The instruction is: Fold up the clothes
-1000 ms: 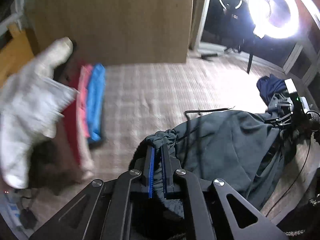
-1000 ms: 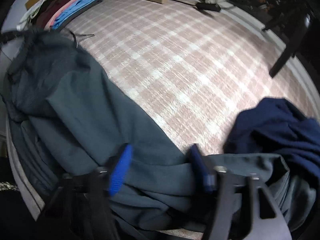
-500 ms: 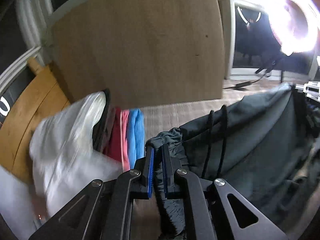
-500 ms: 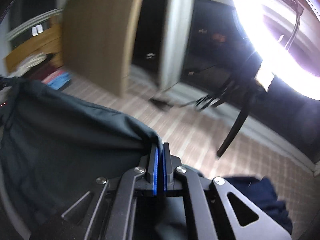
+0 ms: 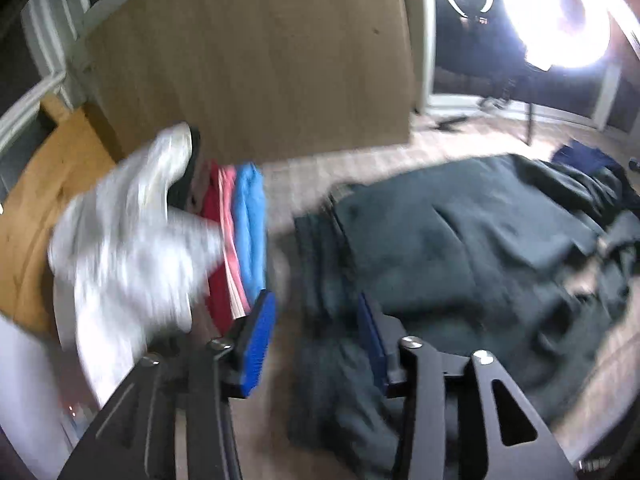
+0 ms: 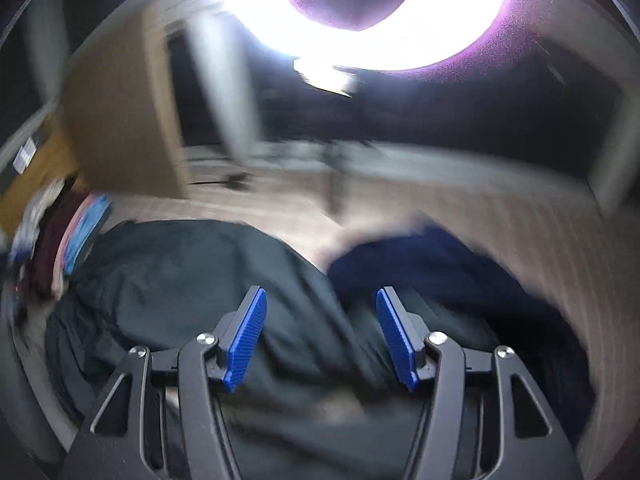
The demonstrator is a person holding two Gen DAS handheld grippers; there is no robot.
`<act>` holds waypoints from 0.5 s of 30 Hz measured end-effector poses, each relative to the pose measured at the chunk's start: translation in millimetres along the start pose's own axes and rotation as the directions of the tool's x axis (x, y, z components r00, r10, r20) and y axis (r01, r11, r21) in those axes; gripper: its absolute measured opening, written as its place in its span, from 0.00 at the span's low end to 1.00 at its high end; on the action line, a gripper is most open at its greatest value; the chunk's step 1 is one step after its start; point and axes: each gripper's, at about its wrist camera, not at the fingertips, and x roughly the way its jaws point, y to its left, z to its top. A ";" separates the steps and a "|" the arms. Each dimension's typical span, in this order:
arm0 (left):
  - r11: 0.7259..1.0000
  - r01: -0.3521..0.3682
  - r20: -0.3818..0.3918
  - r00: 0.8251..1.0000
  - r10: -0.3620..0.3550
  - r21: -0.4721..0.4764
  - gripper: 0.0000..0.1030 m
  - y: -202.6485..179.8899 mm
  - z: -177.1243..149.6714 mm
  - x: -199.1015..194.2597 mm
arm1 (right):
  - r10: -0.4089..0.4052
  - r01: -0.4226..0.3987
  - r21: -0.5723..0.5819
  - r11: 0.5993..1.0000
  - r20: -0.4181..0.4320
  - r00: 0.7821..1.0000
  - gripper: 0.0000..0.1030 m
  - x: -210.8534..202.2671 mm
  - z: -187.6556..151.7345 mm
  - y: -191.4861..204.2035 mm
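Note:
A dark grey-green garment (image 5: 448, 256) lies spread and rumpled on the checked surface (image 5: 304, 176); in the right wrist view the same garment (image 6: 192, 272) fills the lower left. My left gripper (image 5: 316, 336) is open just above the garment's near left edge, holding nothing. My right gripper (image 6: 322, 336) is open over the garment, with nothing between its blue pads (image 6: 248, 332). A navy garment (image 6: 432, 268) lies bunched to the right of the grey-green one. Both views are motion-blurred.
A stack of folded clothes, blue (image 5: 250, 232) and pink-red (image 5: 224, 240), lies at the left, with a white garment (image 5: 132, 240) beside it. A wooden panel (image 5: 256, 52) stands behind. A bright ring light (image 6: 360, 4) and its stand are at the far side.
Both grippers have opened and let go of the grey-green garment. It was held up stretched between them half a second ago and now lies on the surface.

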 end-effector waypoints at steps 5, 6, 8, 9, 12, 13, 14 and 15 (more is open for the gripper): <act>0.998 0.066 -0.088 0.994 -0.067 -0.008 0.41 -20.2 -60.0 -9.9 | -0.064 0.109 0.350 0.930 -0.137 0.989 0.55 -14.8 -91.7 -96.4; 0.997 0.079 -0.099 0.992 -0.079 -0.002 0.41 -26.0 -65.9 -9.3 | -0.031 0.090 0.405 0.910 -0.150 0.988 0.55 -12.3 -102.9 -105.9; 0.995 0.104 -0.121 0.987 -0.102 0.008 0.41 -37.6 -77.8 -8.0 | 0.010 0.062 0.477 0.877 -0.147 0.989 0.55 -6.5 -111.4 -114.1; 0.993 0.116 -0.132 0.985 -0.113 0.013 0.41 -43.3 -83.8 -7.3 | 0.005 0.068 0.490 0.869 -0.147 0.989 0.55 -3.7 -110.6 -115.2; 0.988 0.151 -0.154 0.978 -0.144 0.029 0.41 -57.6 -96.4 -5.1 | -0.002 0.083 0.524 0.848 -0.153 0.988 0.55 10.9 -104.4 -115.8; 0.987 0.157 -0.157 0.976 -0.150 0.036 0.41 -59.9 -97.1 -2.6 | 0.009 0.079 0.537 0.840 -0.159 0.987 0.55 18.0 -103.0 -116.3; 0.986 0.163 -0.161 0.975 -0.155 0.042 0.41 -62.1 -97.8 0.0 | 0.020 0.075 0.549 0.832 -0.165 0.986 0.55 25.1 -101.6 -116.9; 0.985 0.168 -0.167 0.973 -0.159 0.041 0.41 -62.4 -99.4 2.9 | 0.026 0.074 0.559 0.826 -0.169 0.985 0.54 31.2 -100.8 -117.2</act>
